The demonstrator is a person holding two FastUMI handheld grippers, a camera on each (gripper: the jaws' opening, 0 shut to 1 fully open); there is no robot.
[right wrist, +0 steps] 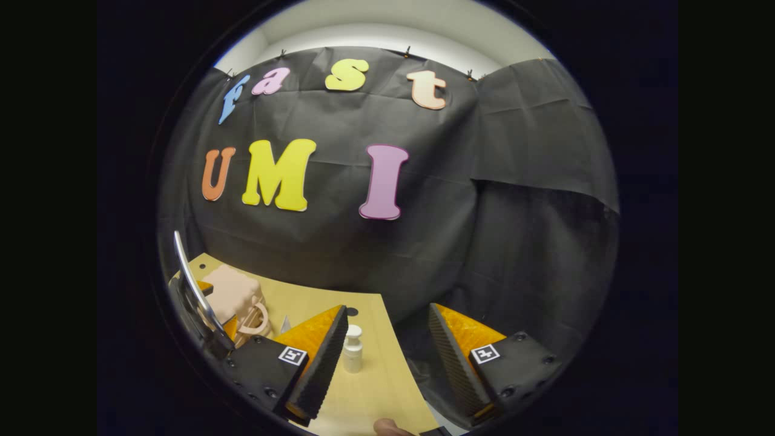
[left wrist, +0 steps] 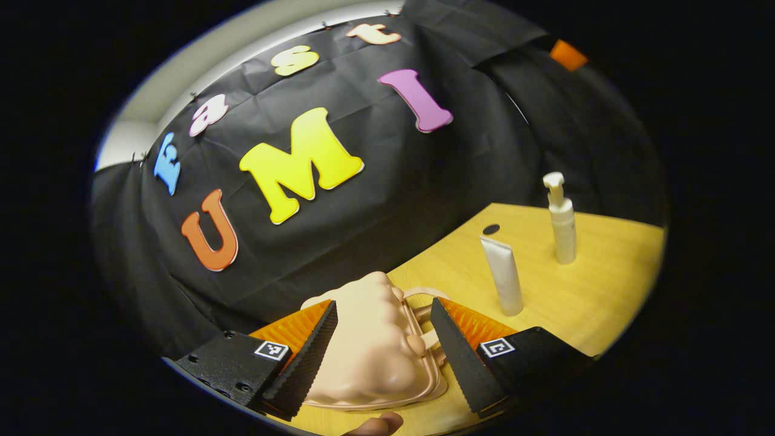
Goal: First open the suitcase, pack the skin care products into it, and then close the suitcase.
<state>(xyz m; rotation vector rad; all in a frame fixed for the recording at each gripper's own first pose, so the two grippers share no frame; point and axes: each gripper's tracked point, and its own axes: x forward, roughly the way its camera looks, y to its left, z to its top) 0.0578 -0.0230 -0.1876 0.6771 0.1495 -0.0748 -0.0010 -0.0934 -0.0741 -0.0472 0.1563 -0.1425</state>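
A small peach suitcase (left wrist: 375,345) lies shut on the wooden table (left wrist: 605,284), its handle (left wrist: 424,297) on the far side. My left gripper (left wrist: 382,307) is open, one finger on each side of the case; whether they touch it I cannot tell. A white tube (left wrist: 502,272) stands upright to the right, and a white pump bottle (left wrist: 562,221) stands beyond it. In the right gripper view my right gripper (right wrist: 387,310) hangs open and holds nothing, above the table's right edge. The pump bottle (right wrist: 352,348) stands by its left finger. The suitcase (right wrist: 233,293) sits far left.
A dark round hole (left wrist: 491,229) marks the table near the back edge. The other gripper's body (right wrist: 200,309) shows beside the suitcase in the right gripper view. The black cloth wall rises close behind the table. The table (right wrist: 375,387) ends just under my right gripper.
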